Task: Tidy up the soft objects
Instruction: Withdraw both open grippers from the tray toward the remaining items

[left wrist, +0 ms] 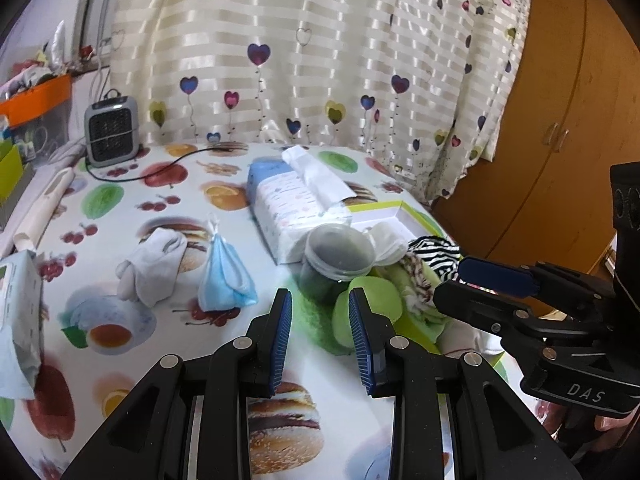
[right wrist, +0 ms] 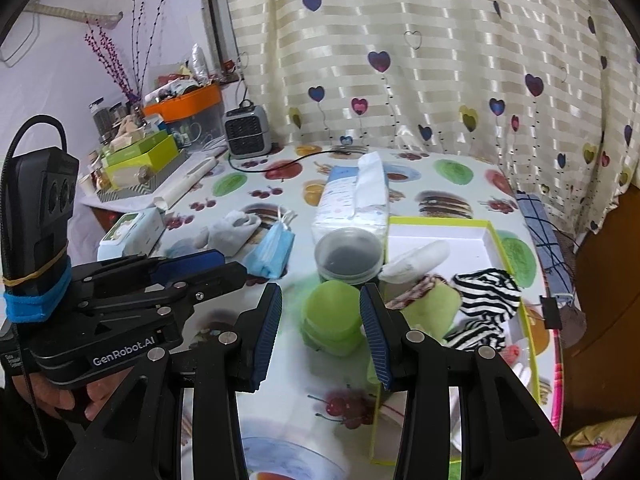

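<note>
A blue face mask (left wrist: 226,276) (right wrist: 270,252) and white socks (left wrist: 154,270) (right wrist: 232,230) lie loose on the fruit-print table. A green-rimmed white box (right wrist: 492,236) (left wrist: 400,210) holds a black-and-white striped cloth (right wrist: 486,300) (left wrist: 434,254), a green fabric piece (right wrist: 434,304) (left wrist: 418,280) and a white pad (right wrist: 416,260) (left wrist: 386,242). A green sponge (right wrist: 330,316) (left wrist: 368,308) sits at the box's near left corner. My left gripper (left wrist: 320,320) is open and empty, just left of the sponge. My right gripper (right wrist: 320,320) is open around the sponge without touching it.
A lidded dark jar (right wrist: 348,256) (left wrist: 338,260) stands behind the sponge. A tissue pack (right wrist: 354,200) (left wrist: 292,200) lies behind it. A wet-wipe pack (left wrist: 20,308) (right wrist: 132,232) is at the left, a grey heater (left wrist: 112,130) with cable at the back, cluttered boxes (right wrist: 140,160) far left.
</note>
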Action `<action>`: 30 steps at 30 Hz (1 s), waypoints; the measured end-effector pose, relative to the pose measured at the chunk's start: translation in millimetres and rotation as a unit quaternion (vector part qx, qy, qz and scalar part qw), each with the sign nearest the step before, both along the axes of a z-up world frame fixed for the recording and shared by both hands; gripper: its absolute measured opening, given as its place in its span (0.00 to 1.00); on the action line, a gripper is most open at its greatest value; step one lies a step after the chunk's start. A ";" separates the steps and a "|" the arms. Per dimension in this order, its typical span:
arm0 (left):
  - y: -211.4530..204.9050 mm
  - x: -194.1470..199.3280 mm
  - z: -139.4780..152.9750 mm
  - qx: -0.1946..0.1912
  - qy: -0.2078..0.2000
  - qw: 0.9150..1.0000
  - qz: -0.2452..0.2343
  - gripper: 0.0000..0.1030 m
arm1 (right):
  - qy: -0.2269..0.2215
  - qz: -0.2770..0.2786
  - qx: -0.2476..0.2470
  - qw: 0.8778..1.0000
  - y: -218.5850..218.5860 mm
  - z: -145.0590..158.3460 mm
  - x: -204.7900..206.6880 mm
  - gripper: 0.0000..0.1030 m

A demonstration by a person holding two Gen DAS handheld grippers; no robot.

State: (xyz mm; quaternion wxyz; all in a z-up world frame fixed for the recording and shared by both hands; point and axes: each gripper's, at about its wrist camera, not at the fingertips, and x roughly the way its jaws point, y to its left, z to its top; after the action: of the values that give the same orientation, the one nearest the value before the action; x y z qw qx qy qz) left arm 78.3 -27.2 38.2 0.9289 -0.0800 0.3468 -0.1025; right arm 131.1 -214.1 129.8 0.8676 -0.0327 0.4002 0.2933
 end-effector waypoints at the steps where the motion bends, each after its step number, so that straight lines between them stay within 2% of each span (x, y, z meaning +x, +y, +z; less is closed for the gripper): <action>1: 0.8 0.6 -1.4 0.000 0.002 1.000 0.001 0.26 | 0.001 0.002 0.000 1.000 1.0 -0.6 -0.1 0.41; 14: 41.5 0.5 -17.8 -0.015 0.019 0.999 0.042 0.28 | 0.023 0.033 0.002 0.999 25.2 -11.8 0.7 0.41; 30: 80.8 10.6 -29.1 -0.023 0.031 0.995 0.087 0.32 | 0.027 0.064 -0.012 0.997 61.7 -18.8 10.7 0.41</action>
State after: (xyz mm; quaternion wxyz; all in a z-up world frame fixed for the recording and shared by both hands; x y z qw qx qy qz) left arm 89.0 53.6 9.1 0.9212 -0.1345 0.3642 -0.0264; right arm 141.8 -152.4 111.0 0.8351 -0.0612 0.4245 0.3445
